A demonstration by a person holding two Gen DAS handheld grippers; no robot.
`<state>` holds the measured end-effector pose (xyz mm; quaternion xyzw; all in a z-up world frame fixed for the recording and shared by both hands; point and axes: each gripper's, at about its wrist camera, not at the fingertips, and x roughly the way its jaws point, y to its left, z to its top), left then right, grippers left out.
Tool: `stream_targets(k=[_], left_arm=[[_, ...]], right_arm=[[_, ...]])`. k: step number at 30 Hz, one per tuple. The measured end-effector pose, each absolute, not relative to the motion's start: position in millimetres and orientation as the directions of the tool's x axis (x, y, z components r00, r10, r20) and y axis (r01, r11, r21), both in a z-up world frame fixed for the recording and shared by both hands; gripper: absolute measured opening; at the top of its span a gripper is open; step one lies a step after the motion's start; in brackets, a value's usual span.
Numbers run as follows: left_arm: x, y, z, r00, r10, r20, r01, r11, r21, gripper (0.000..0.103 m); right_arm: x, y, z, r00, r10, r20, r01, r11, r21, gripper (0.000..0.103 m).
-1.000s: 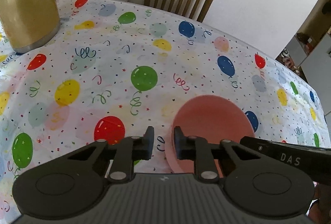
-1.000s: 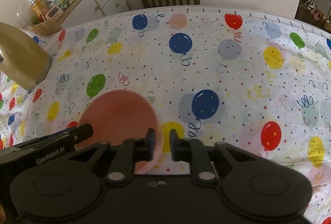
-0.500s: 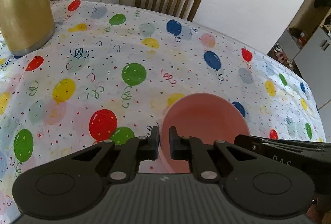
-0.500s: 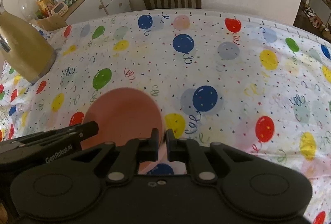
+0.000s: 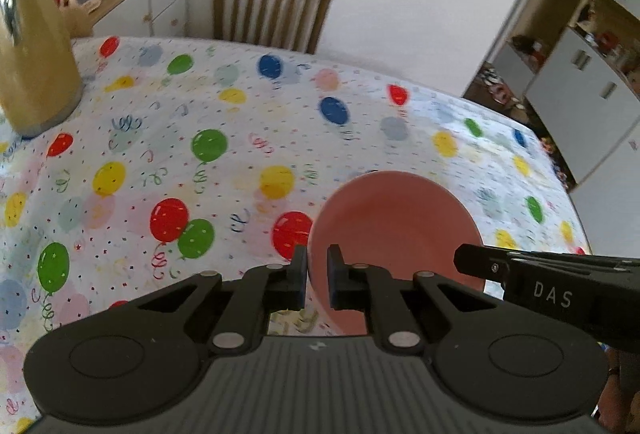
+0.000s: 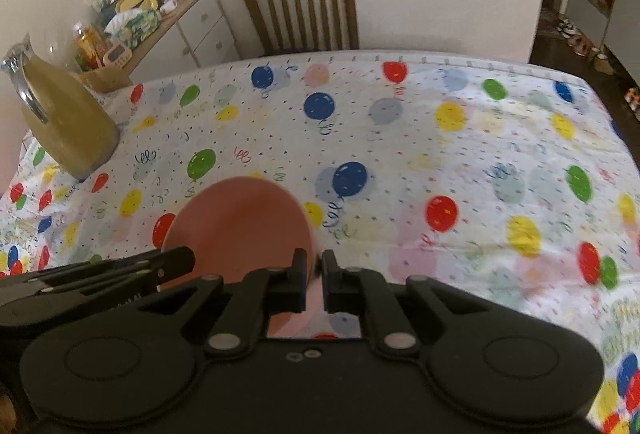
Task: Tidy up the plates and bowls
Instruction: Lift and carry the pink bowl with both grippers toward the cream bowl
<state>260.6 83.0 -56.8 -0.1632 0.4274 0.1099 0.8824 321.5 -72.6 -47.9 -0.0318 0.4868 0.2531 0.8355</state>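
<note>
A pink bowl (image 5: pixel 394 226) is held up above the balloon-print tablecloth (image 5: pixel 240 137) between both grippers. My left gripper (image 5: pixel 317 276) is shut on the bowl's left rim. My right gripper (image 6: pixel 315 280) is shut on the bowl's right rim; the bowl (image 6: pixel 240 230) fills the lower left of the right wrist view. Each gripper's black body shows in the other's view, the right one at the lower right (image 5: pixel 552 286) and the left one at the lower left (image 6: pixel 100 274). No other plates or bowls are in view.
A tall gold kettle (image 5: pixel 32 45) stands at the table's far left, also in the right wrist view (image 6: pixel 66 121). A wooden chair (image 5: pixel 272 9) is at the far edge. A cluttered sideboard (image 6: pixel 160 21) stands behind, white cabinets (image 5: pixel 580 93) on the right.
Both grippers closed on the bowl's opposite rims and raised it off the table; both views now look from higher up and show more of the room.
</note>
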Motion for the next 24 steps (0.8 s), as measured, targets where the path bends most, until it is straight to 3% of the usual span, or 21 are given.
stream_targets(k=[24], left_arm=[[183,-80,1,0.631,-0.181,-0.755,0.046,0.979,-0.196,0.01]], right_arm=[[199,-246,14,0.586,0.258,-0.768,-0.156,0.966,0.206,0.005]])
